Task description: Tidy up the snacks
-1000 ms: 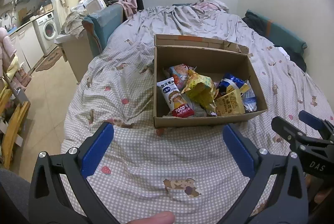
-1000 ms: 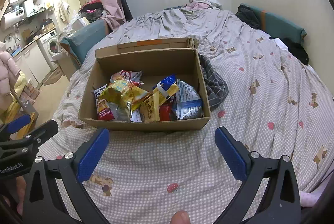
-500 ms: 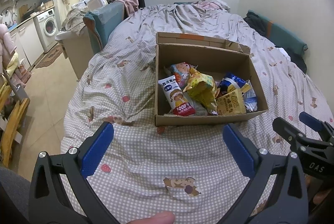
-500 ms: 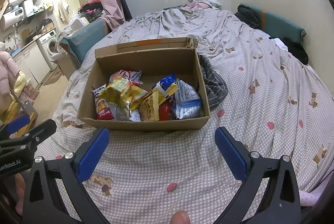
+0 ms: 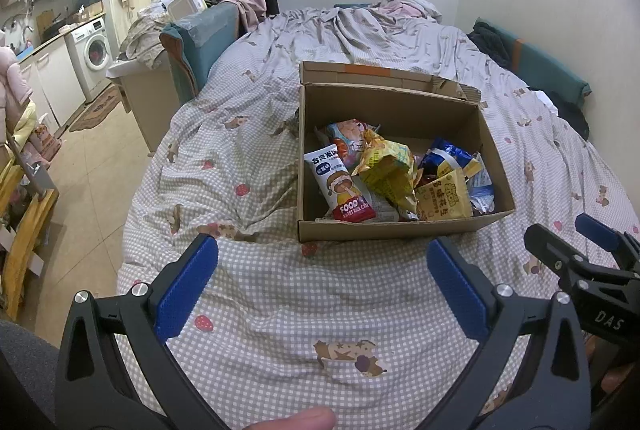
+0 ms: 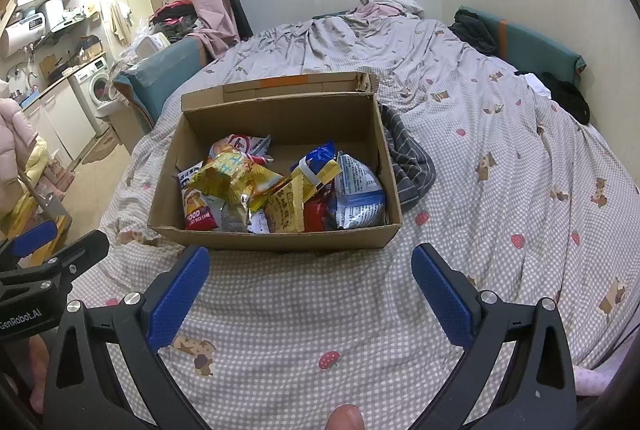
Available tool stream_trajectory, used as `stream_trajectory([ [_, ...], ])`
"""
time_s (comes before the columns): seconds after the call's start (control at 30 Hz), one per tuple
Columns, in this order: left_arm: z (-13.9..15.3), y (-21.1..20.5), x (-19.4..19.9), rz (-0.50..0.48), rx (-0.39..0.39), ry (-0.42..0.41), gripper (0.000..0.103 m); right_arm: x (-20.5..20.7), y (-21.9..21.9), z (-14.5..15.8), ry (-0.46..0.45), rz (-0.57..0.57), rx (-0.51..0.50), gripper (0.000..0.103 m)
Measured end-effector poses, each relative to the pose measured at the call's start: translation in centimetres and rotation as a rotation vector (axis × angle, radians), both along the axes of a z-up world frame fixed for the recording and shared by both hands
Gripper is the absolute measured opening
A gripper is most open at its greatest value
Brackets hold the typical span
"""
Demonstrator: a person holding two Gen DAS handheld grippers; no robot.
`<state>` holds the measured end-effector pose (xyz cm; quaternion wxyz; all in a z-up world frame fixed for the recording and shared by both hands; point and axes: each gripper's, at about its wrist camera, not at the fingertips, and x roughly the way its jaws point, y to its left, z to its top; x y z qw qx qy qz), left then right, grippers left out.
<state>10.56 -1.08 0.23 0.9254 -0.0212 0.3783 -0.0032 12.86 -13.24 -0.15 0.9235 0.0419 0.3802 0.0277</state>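
An open cardboard box (image 5: 404, 226) (image 6: 276, 240) sits on the checked bedspread, holding several snack packets. Among them are a white-and-red rice cake pack (image 5: 340, 185) (image 6: 197, 207), a crumpled yellow bag (image 5: 388, 169) (image 6: 236, 175), a tan peanut pouch (image 5: 442, 195) (image 6: 286, 211) and a blue-and-white bag (image 6: 358, 191). My left gripper (image 5: 322, 280) hangs open short of the box's near wall, empty. My right gripper (image 6: 310, 284) is open too, just before the same wall, nothing between its pads.
A striped grey cloth (image 6: 408, 161) lies against the box's right side. Rumpled bedding (image 5: 360, 25) and a teal cushion (image 6: 536, 47) are at the far end. A teal headboard and cabinet (image 5: 192, 45) stand left of the bed, with tiled floor (image 5: 92, 165) and a washing machine (image 5: 90, 49) beyond.
The left wrist view has shifted slightly, the box sitting a little lower and closer. Both grippers stay open and empty; the right view is nearly unchanged.
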Motion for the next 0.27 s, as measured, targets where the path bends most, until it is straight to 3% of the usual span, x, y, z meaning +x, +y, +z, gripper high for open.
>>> stream_trajectory([
  [0.27, 0.01, 0.00, -0.18, -0.006, -0.009, -0.003, 0.103, 0.00, 0.02, 0.01, -0.001, 0.001, 0.000, 0.103],
])
